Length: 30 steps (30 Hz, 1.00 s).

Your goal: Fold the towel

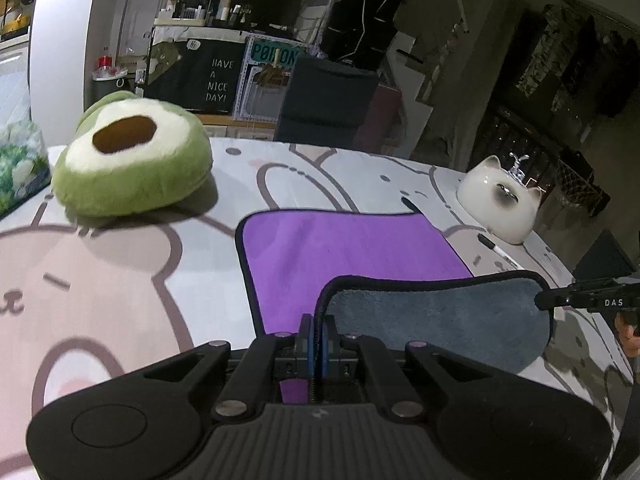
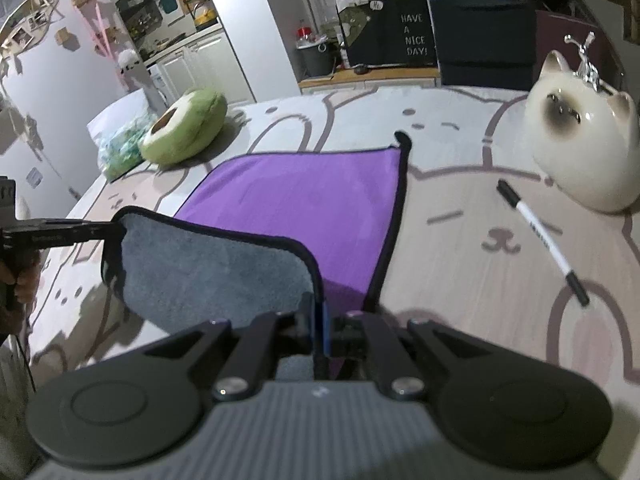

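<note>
Both grippers, left (image 1: 319, 334) and right (image 2: 320, 330), have their fingers clamped on near corners of the purple, grey-backed, black-edged microfibre towel (image 1: 344, 248). Its near edge is lifted, grey side showing, above the bear-print tabletop (image 1: 120, 280).

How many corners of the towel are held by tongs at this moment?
2. The left tongs pinch one near corner of the towel; the right tongs pinch the other near corner. The two far corners lie free on the table.

A lived-in home is showing here: a cartoon-bear tablecloth (image 2: 460, 208) is covering the table, an avocado plush (image 1: 132, 152) is sitting at ten o'clock, a ceramic cat (image 2: 584, 140) at two o'clock, and what are probably kitchen cabinets (image 2: 188, 60) are standing behind.
</note>
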Motion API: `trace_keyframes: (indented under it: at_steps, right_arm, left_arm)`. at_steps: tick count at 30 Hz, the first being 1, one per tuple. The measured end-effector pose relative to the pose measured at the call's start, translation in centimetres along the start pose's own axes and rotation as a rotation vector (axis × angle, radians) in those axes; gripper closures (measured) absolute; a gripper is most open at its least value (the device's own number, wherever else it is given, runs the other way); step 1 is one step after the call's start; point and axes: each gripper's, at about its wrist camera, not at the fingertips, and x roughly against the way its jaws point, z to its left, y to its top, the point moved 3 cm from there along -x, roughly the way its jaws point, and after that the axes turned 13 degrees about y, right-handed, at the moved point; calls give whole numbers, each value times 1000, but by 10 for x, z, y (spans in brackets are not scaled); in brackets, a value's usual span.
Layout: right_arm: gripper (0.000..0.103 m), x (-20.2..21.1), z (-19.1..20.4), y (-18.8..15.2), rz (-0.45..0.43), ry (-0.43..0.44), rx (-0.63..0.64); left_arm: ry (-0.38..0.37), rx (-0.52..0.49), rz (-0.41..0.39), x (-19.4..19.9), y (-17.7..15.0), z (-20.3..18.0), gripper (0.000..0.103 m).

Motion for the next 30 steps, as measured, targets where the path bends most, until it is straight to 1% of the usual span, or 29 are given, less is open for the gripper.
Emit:
trace_keyframes:
  at_steps: [5, 12, 21, 30]
  right_arm:
    - [98, -7, -12, 21, -25, -4, 8]
    - [98, -23, -25, 53, -51, -13, 11]
    - [98, -46, -41, 89, -78, -58, 20]
    - [98, -71, -53, 117, -93, -104, 29]
  left_arm:
    - [15, -11, -14, -15, 19, 3, 100]
    - [35, -2, -28, -37, 45, 11, 99]
    - [63, 16, -41, -66, 72, 17, 99]
    - [97, 23, -42, -90, 97, 22, 99]
